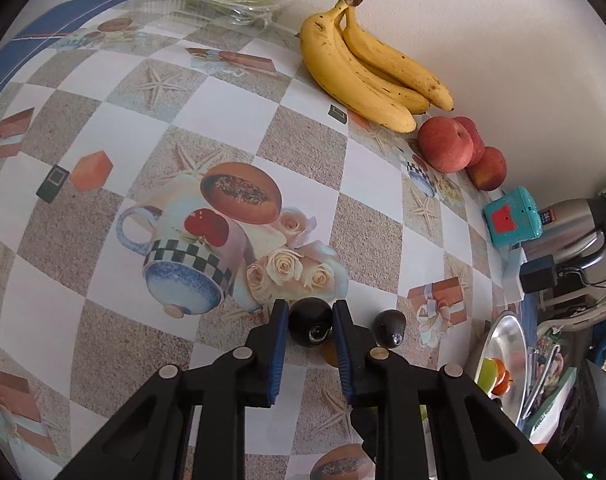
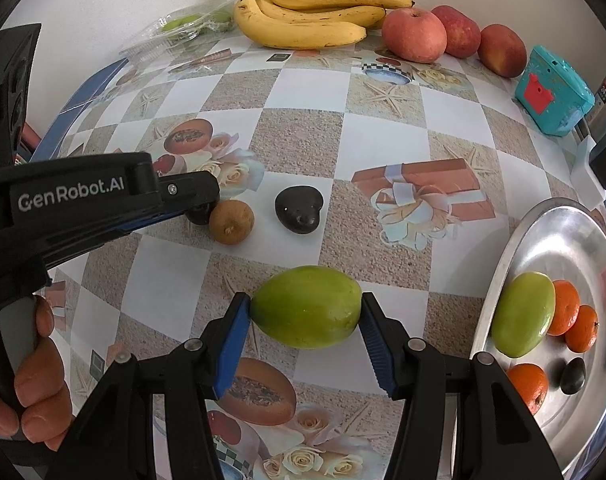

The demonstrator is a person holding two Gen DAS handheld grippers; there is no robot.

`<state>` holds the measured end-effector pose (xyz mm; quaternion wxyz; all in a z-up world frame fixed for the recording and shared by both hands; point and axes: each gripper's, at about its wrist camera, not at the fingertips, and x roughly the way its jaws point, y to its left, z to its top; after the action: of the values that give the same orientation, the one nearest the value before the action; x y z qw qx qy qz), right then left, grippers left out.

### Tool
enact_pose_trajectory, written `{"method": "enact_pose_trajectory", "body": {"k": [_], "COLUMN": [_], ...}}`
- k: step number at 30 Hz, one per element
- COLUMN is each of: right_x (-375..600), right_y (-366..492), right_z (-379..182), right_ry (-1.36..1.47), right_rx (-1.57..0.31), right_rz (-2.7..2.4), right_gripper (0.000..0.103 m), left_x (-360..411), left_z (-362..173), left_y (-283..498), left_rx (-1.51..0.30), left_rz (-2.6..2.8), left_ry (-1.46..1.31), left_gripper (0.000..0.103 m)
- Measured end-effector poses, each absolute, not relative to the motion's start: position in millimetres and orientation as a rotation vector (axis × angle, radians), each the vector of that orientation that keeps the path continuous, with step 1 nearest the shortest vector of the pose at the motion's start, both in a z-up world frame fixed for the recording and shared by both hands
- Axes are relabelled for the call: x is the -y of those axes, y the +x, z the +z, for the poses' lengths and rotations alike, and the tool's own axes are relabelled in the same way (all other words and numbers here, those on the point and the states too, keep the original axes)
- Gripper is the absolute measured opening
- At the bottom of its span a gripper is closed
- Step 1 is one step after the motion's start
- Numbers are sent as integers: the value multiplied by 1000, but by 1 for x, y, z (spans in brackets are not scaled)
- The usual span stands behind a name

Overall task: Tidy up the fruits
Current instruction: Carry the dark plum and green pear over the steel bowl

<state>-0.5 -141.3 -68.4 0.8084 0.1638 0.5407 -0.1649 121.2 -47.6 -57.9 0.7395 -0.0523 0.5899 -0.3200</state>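
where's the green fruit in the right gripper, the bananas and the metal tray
green fruit (image 2: 307, 312), right wrist view, middle of its skin
bananas (image 2: 303, 28), right wrist view, middle of the front banana
metal tray (image 2: 563, 240), right wrist view, bare upper inside

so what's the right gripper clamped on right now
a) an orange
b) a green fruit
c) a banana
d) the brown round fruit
b: in the right wrist view the right gripper has its blue pads pressed on both ends of the green fruit above the table, while the bananas lie by the wall and the oranges sit in the metal tray.
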Motion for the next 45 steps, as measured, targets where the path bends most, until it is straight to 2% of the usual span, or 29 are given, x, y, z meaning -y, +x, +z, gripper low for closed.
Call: {"method": "enact_pose_trajectory", "body": {"k": [12, 35, 45], "right_x": [147, 171, 190], "right_y": [-5, -46, -63], "right_z": [-57, 3, 7], "right_ry": [352, 460, 481], "right_rx": [-1120, -1067, -1051], "right_rz": [-367, -438, -460], "right_gripper": [57, 57, 57], "left_x": [33, 23, 32], "left_z": [-43, 26, 25], "left_y": [127, 111, 101], "left_rx": [-1296, -1181, -1189], "left_rz": [-620, -579, -569], "left_ry": [-101, -85, -47], "left_gripper": [24, 24, 24]}}
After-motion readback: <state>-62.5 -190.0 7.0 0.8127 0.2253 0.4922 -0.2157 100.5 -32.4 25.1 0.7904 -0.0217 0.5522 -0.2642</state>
